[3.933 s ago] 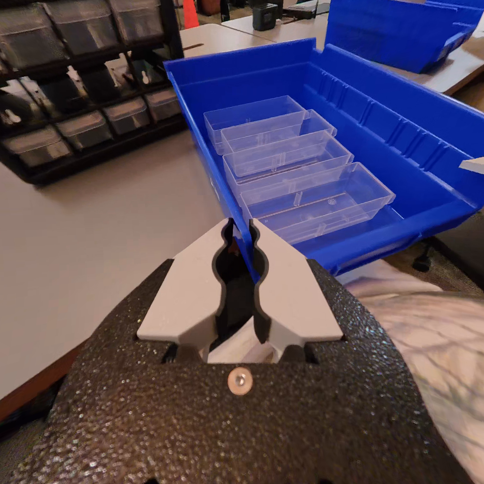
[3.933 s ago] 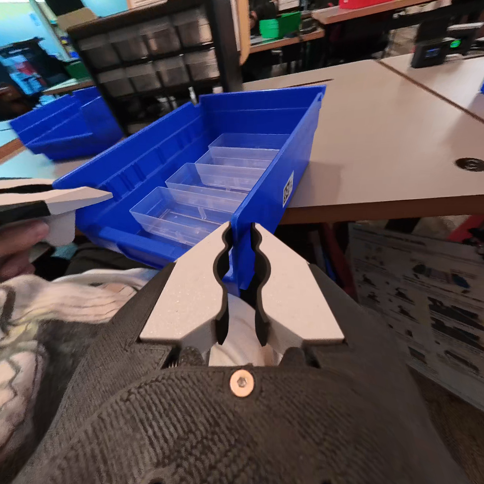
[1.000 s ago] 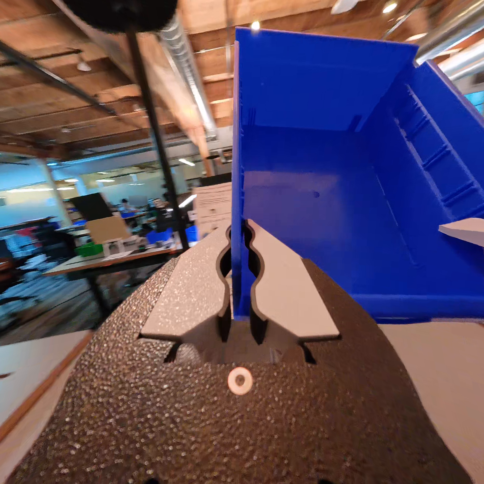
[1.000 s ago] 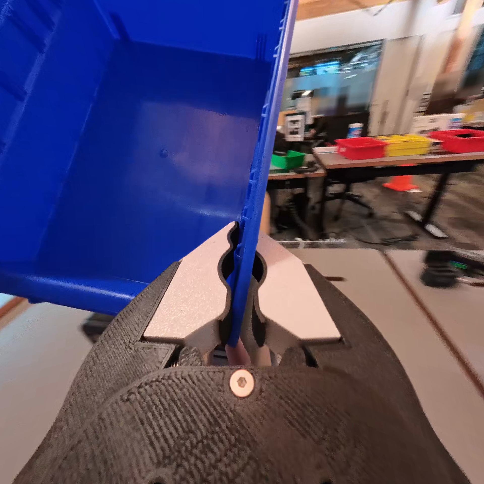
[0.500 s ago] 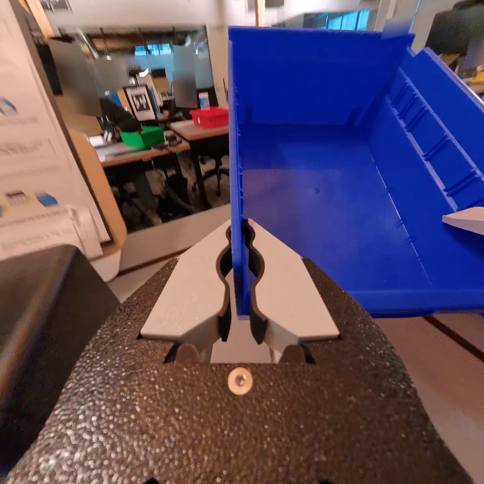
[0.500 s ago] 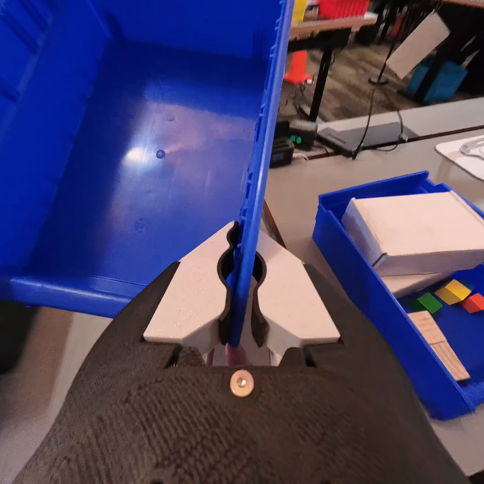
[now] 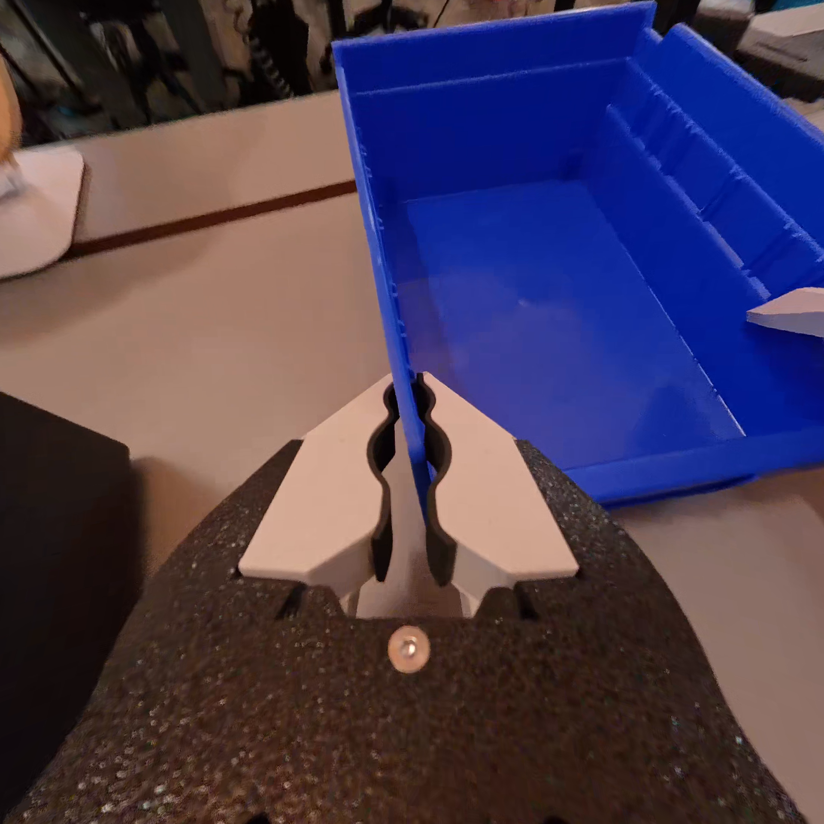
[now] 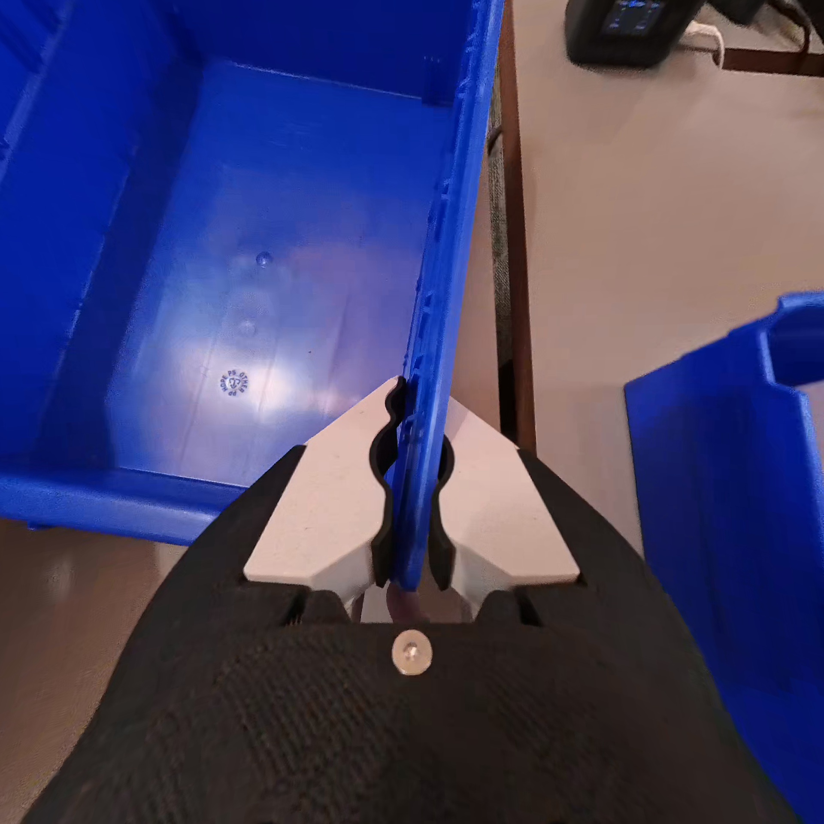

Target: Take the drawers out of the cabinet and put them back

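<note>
I hold a large blue bin (image 7: 557, 290) by its two long side walls, just above the beige table (image 7: 200, 334). My left gripper (image 7: 406, 383) is shut on the bin's left wall. My right gripper (image 8: 421, 388) is shut on the bin's right wall (image 8: 450, 223). The bin's floor (image 8: 245, 290) is bare and no clear drawers show in it. The tip of the right gripper's finger (image 7: 789, 316) shows at the right edge of the left wrist view. The cabinet and the clear drawers are out of view.
A second blue bin (image 8: 735, 512) stands on the table to the right. A black device (image 8: 633, 31) sits at the far right. A black object (image 7: 53, 557) is close on the left and a white object (image 7: 35, 209) lies at the far left.
The bin held several clear drawers on the table edge 3.9 s ago. It was then lifted and tipped up, with no drawers showing inside. Over the last second it swung down to nearly level over the table.
</note>
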`<action>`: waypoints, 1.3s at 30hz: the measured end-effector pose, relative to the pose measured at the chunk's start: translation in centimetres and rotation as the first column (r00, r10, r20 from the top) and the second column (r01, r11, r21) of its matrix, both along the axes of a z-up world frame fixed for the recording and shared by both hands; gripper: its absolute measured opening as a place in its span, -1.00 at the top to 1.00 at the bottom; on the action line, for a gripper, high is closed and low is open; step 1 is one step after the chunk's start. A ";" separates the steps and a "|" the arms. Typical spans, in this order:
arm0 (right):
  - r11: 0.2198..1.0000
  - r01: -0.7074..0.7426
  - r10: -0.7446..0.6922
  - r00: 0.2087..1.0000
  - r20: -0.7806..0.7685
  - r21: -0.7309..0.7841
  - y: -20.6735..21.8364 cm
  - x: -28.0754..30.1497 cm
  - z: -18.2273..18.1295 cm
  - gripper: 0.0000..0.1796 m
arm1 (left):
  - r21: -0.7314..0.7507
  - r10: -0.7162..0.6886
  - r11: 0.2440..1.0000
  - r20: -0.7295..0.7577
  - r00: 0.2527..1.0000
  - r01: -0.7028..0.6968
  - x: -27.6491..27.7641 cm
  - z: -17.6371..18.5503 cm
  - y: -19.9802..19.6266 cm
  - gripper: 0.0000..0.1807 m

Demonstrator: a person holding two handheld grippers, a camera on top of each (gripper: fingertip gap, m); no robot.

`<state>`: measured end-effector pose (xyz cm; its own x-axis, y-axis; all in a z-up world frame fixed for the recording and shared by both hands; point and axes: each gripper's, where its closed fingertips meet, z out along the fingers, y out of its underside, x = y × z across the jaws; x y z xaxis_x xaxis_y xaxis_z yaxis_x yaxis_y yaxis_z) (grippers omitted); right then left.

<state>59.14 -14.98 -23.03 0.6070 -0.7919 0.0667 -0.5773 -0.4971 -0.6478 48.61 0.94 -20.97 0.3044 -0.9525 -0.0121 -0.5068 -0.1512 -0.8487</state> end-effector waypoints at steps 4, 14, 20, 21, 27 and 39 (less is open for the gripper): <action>1.000 -0.013 0.013 1.000 0.020 0.008 1.5 0.7 -0.7 0.95 | 0.042 0.006 0.999 -0.013 1.000 -0.006 0.2 -0.9 1.3 0.96; 0.980 -0.001 0.092 0.886 0.454 -0.197 0.3 -2.8 7.4 -0.05 | 0.261 -0.320 0.921 0.080 0.944 0.289 -4.1 9.4 -3.5 0.08; 0.900 -0.323 0.261 0.938 0.230 0.294 5.8 -20.6 10.0 -0.02 | 0.140 -0.578 0.813 0.068 0.813 0.565 -19.5 13.6 -5.6 0.07; 0.849 -0.379 0.332 0.925 0.187 0.367 7.0 -24.3 9.9 0.00 | 0.181 -0.565 0.816 0.053 0.823 0.549 -22.3 13.5 -4.2 0.06; 0.644 -0.484 0.497 0.854 0.158 0.592 11.4 -40.7 11.5 0.04 | 0.250 -0.242 0.937 -0.036 0.970 0.243 -37.8 8.5 8.7 0.06; 0.787 -0.501 0.541 0.841 -0.011 0.359 16.6 -46.3 2.7 0.34 | -0.048 -0.040 0.998 -0.106 0.994 0.036 -45.9 -0.5 12.6 0.70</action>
